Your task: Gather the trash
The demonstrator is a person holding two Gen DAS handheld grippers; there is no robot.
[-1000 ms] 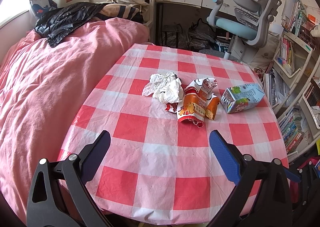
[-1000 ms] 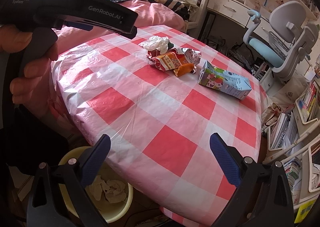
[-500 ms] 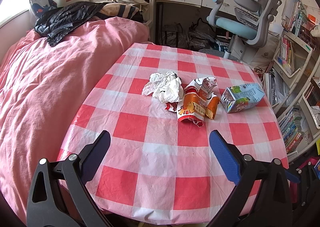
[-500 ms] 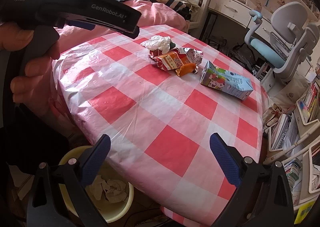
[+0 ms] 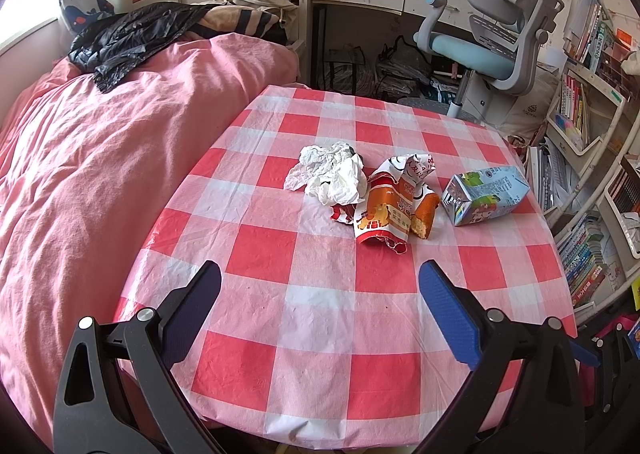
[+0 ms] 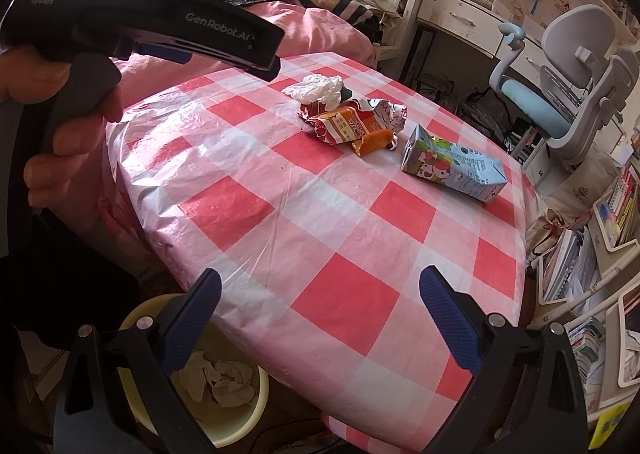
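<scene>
On the red-and-white checked table (image 5: 320,314) lie a crumpled white tissue (image 5: 330,177), an orange snack wrapper (image 5: 386,209) with a piece of bread (image 5: 424,215) beside it, and a light-blue drink carton (image 5: 486,193) on its side. The right wrist view shows the same tissue (image 6: 320,87), wrapper (image 6: 348,125) and carton (image 6: 454,165). My left gripper (image 5: 320,282) hovers open over the table's near part, well short of the trash. My right gripper (image 6: 320,286) is open at the table's near edge, empty. A yellow bin (image 6: 224,406) holding crumpled paper stands on the floor below.
A pink-covered bed (image 5: 100,173) with a black jacket (image 5: 132,37) borders the table's left side. A grey-blue desk chair (image 5: 496,41) and a desk stand behind it; bookshelves (image 5: 592,181) crowd the right. A hand (image 6: 64,105) holds the left gripper's black body at upper left in the right wrist view.
The right gripper's view has shifted slightly, so the trash sits a little further right and down in it. The left wrist view is almost unchanged. Both grippers stay open.
</scene>
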